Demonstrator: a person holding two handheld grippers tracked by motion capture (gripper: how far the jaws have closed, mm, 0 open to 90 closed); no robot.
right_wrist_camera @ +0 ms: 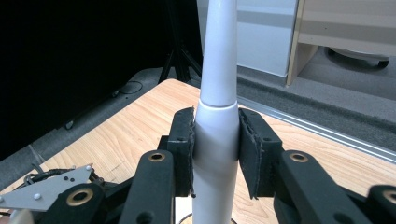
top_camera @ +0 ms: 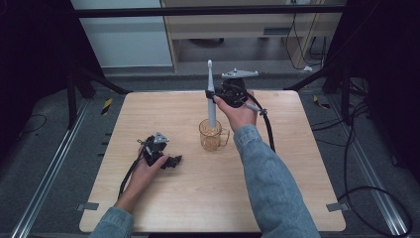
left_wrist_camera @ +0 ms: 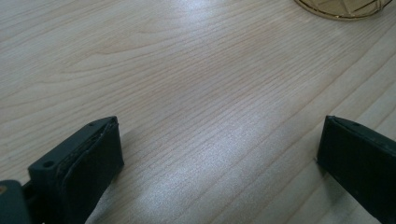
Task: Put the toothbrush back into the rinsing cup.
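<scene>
Job in hand: I was putting the long white and grey electric toothbrush (top_camera: 211,96) into the see-through amber plastic cup with a handle (top_camera: 212,135).

Done: I had the toothbrush standing straight up, its bottom end down inside the cup, as far as I could judge from the high view.

Left to do: I judged I had to let go of the toothbrush and pull my hand away. I could not tell if the bottom end sat on the floor of the cup yet.

Right tongs (right_wrist_camera: 215,154): they were closed on the fat white body of the toothbrush, one black pad (right_wrist_camera: 184,151) pressed on each side of it.

Left tongs (left_wrist_camera: 219,154): they were wide open with nothing between them, down low on the light wooden table (top_camera: 163,116).

Where the toothbrush was: between the right tongs, with its brush head up above them and the cup just under them.

Where the cup was: well apart from the left tongs, out ahead of them.

Count of toothbrushes: one.

Count of cups: one.

Count of tongs: two, one in each hand.

Count of tables: one.
</scene>
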